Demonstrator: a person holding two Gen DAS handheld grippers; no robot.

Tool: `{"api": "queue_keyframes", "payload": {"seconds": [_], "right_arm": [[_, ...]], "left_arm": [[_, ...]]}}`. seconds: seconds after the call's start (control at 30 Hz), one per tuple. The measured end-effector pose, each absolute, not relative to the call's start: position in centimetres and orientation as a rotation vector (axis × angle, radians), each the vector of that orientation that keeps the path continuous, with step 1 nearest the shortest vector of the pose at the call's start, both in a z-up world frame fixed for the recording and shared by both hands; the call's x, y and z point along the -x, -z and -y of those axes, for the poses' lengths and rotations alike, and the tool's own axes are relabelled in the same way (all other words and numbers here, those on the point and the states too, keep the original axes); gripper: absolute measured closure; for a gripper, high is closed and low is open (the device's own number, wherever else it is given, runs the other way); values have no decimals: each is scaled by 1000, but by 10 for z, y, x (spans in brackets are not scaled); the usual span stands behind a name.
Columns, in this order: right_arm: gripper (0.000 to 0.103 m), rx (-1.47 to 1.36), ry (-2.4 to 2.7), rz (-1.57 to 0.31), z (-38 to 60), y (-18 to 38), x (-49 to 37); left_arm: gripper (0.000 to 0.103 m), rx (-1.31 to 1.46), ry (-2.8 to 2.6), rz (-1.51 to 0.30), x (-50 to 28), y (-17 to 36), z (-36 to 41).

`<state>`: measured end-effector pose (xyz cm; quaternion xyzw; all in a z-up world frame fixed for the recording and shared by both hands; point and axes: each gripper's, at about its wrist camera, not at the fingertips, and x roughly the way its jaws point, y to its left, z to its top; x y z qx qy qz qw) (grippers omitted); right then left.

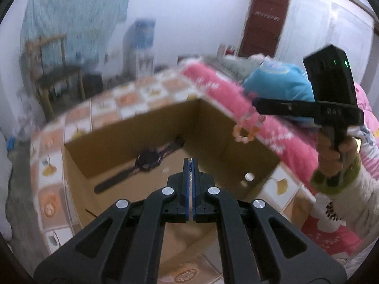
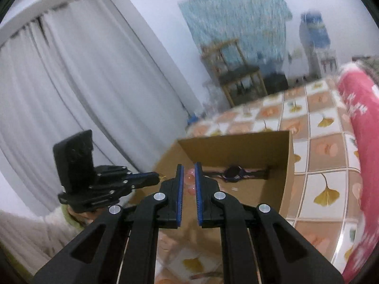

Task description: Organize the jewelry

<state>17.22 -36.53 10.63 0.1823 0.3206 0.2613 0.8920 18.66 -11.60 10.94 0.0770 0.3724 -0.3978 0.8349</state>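
Note:
An open cardboard box [image 1: 113,139] [image 2: 236,146] lies on the bed. A dark wristwatch [image 1: 148,161] [image 2: 233,172] lies flat on the floor of the box. My left gripper [image 1: 190,163] [image 2: 158,177] hovers over the box's near side with its jaws shut. A tiny yellowish speck shows at its tips in the right wrist view, and I cannot tell what it is. My right gripper [image 1: 257,105] [image 2: 188,165] is raised above the box's right wall, shut on a pink-orange bead bracelet [image 1: 245,131] [image 2: 190,176] that dangles below its tips.
A small pale item [image 1: 248,177] lies in the box's right corner. The tiled ginkgo-print sheet [image 1: 49,165] [image 2: 327,151] surrounds the box. A pink quilt [image 1: 227,97] [image 2: 364,123] and a blue pillow [image 1: 279,82] lie to the right. A wooden chair [image 1: 59,71] stands beyond the bed.

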Motion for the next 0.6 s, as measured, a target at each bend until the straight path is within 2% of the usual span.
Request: {"api": "queue_keyframes", "payload": {"seconds": [0.17,0.3,0.47,0.6], "right_arm": [[93,-283,-501,-883,351,-74,-223],[93,-75,-374,-1017,329,-61,-240],[93,127,-242,-975,317,-69,-235],[93,161,-191,-942,324,-74,-234]], "left_arm": [[102,-154,857,-987,-217,-74,118],[102,-156,861,-1124,-229,-54,120],[102,-175,861,-1186,-233,-45,114],[102,-202,846,-1216,-234,-39,114]]}}
